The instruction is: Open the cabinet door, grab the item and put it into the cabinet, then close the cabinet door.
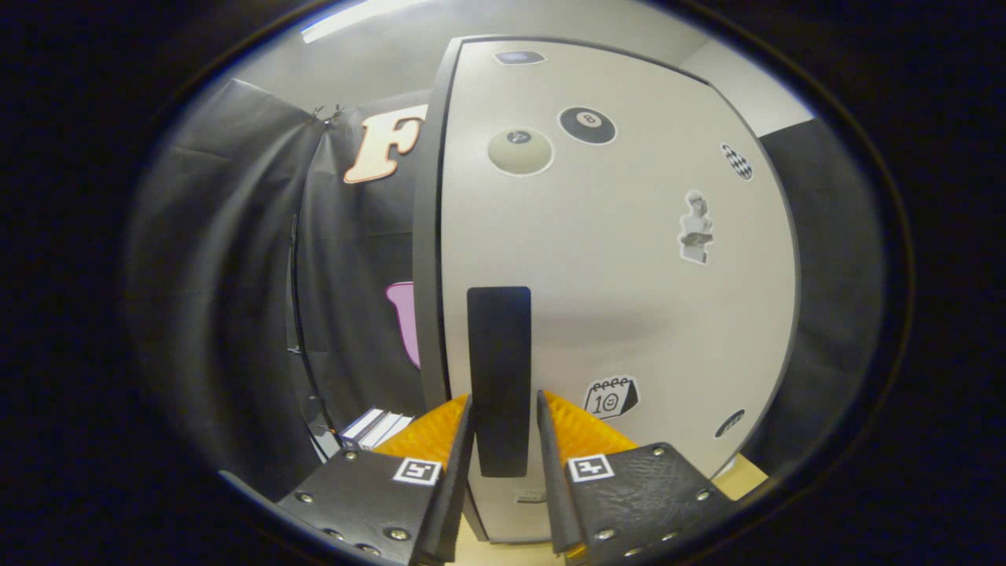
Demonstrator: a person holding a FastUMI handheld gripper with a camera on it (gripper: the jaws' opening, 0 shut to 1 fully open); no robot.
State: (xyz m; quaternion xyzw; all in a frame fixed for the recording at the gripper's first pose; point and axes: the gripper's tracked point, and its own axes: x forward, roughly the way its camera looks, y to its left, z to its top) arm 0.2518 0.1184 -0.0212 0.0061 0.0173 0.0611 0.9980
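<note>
So the cabinet door is right in front, pale and closed, with its black vertical handle running down between the two fingers of the gripper. The jaws sit on either side of the handle, close to it, but I can't tell if they're actually squeezing it. Stickers dot the door beyond the fingers. A small stack of books lies just outside the left finger.

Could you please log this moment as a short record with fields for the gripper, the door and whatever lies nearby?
gripper: fingers straddle the black handle; contact unclear
cabinet door: white, looks shut, decorated with stickers
item: stacked boxes beyond the left finger, by the cabinet's foot
stage: door not yet opened
</note>
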